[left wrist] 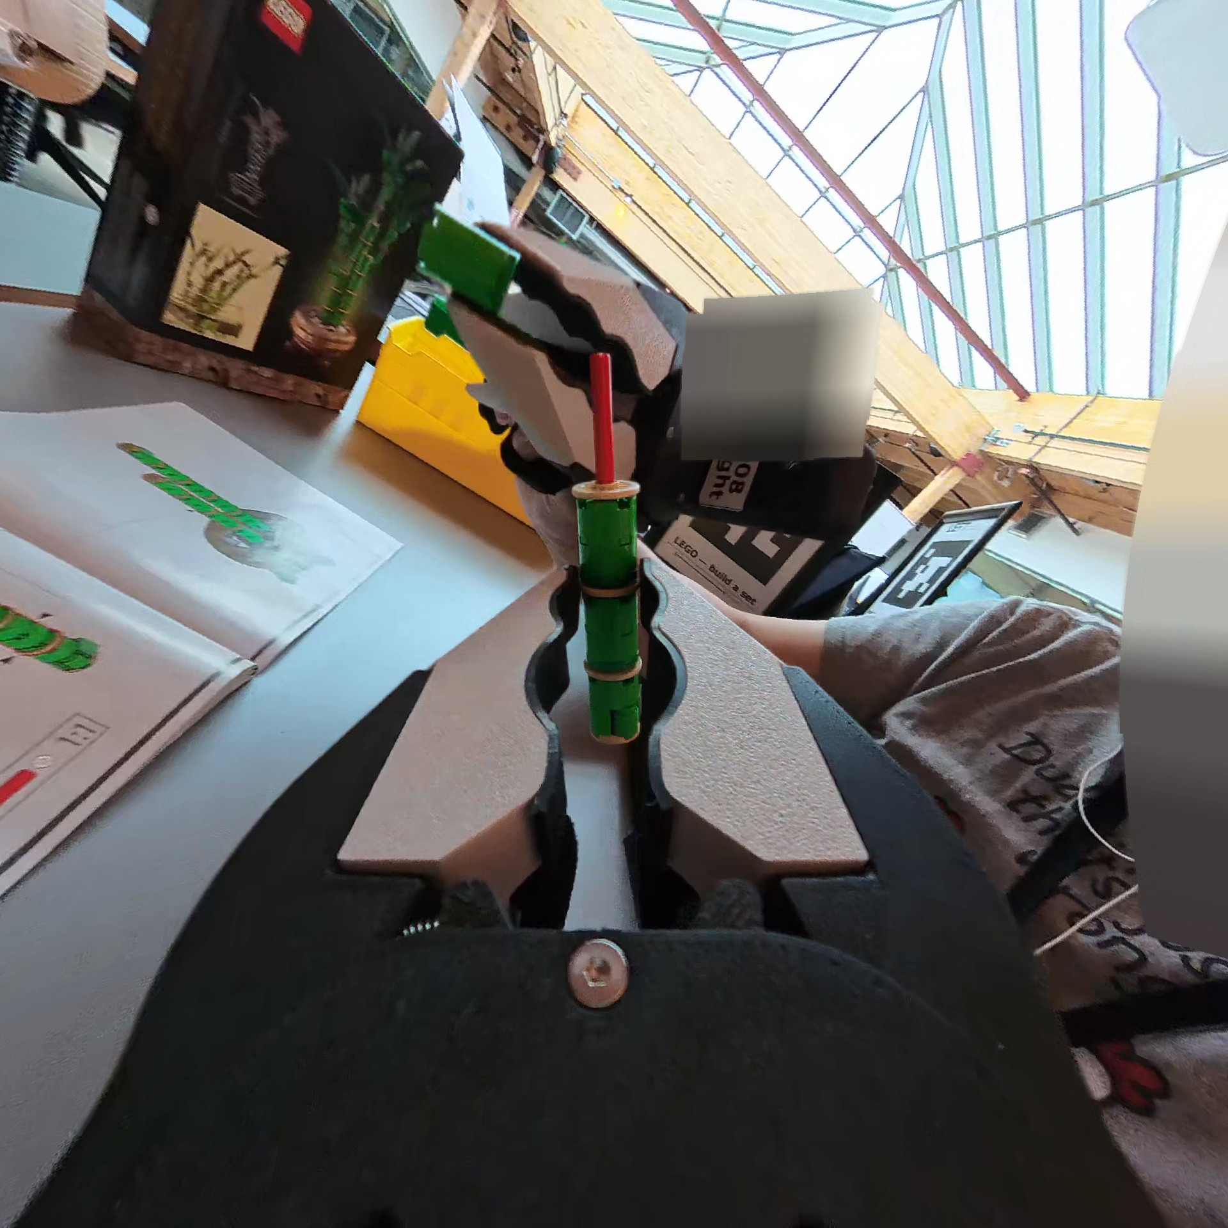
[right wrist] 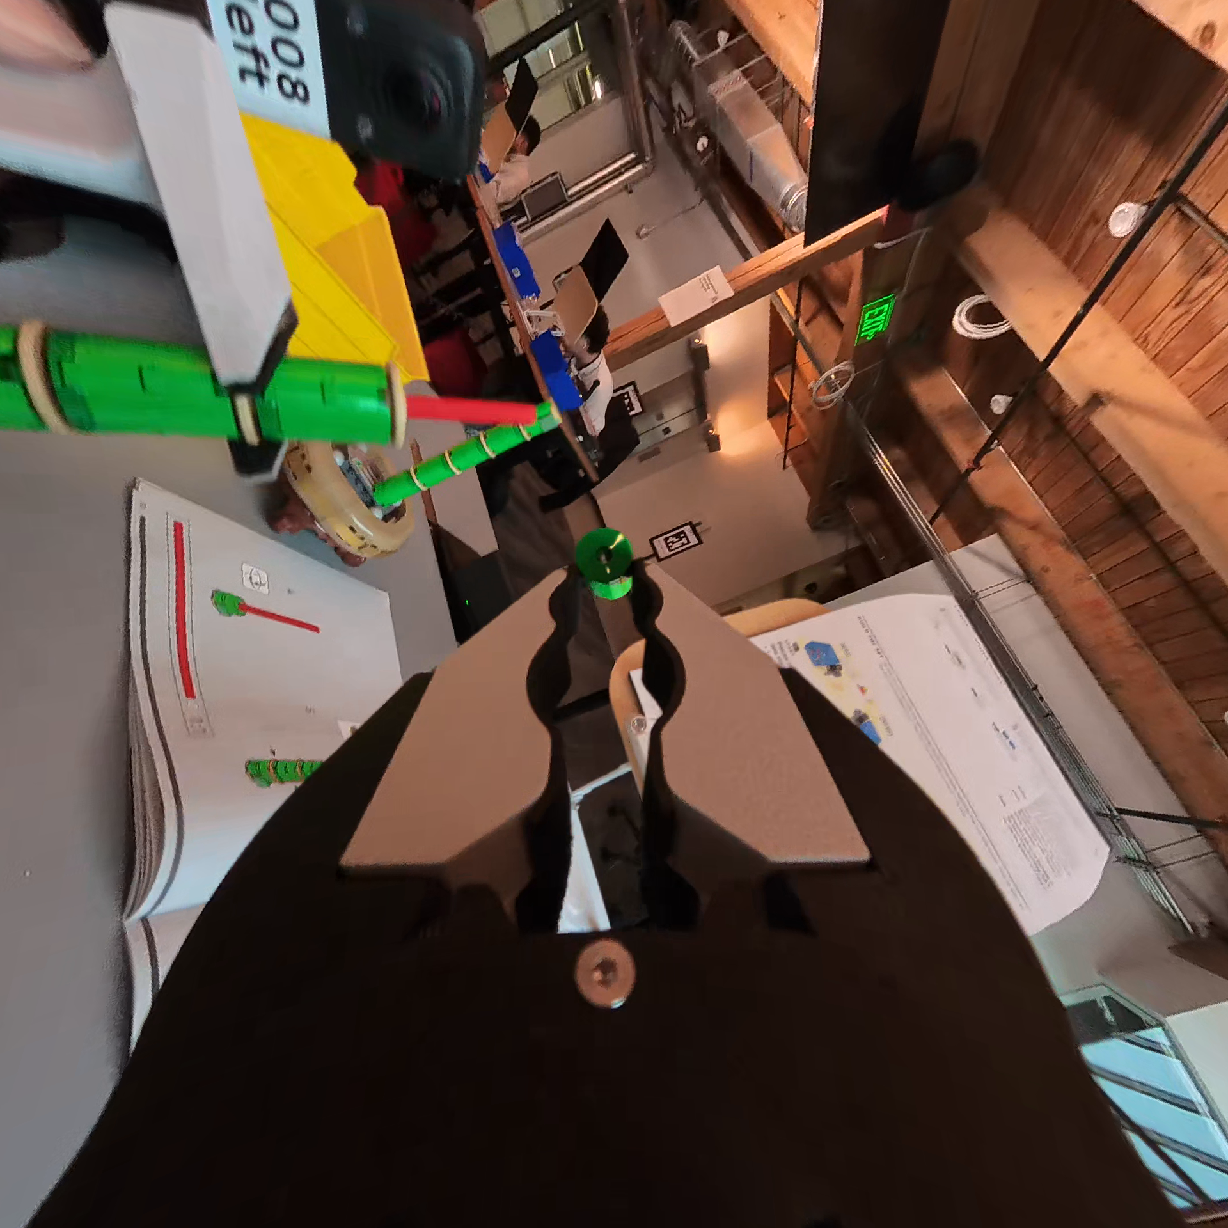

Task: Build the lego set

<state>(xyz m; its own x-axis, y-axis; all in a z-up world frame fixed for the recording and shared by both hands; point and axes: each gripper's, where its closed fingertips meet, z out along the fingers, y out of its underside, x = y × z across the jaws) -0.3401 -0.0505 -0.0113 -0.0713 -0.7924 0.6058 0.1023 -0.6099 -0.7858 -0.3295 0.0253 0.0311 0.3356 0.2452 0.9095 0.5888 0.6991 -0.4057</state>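
Observation:
My left gripper [left wrist: 608,585] is shut on a green bamboo stalk [left wrist: 608,624] with tan rings, held upright above the table. A red axle [left wrist: 603,418] sticks out of the stalk's top. The stalk [right wrist: 166,392] and axle [right wrist: 472,409] also show in the right wrist view, lying sideways in the left gripper's fingers [right wrist: 219,219]. My right gripper [right wrist: 603,575] is shut on a small green round brick [right wrist: 603,558] at its tips. In the left wrist view the right gripper [left wrist: 485,292] holds that green brick [left wrist: 468,262] above and left of the axle's tip, apart from it.
An open instruction booklet [left wrist: 166,545] lies on the grey table [left wrist: 412,631]. The black set box [left wrist: 266,199] stands behind it, next to a yellow bin [left wrist: 432,399]. A tan pot base [right wrist: 345,505] with another bamboo stalk [right wrist: 465,455] sits on the table. A person's sleeve [left wrist: 997,698] is at the right. About 9 cm separates my left fingertips from my right.

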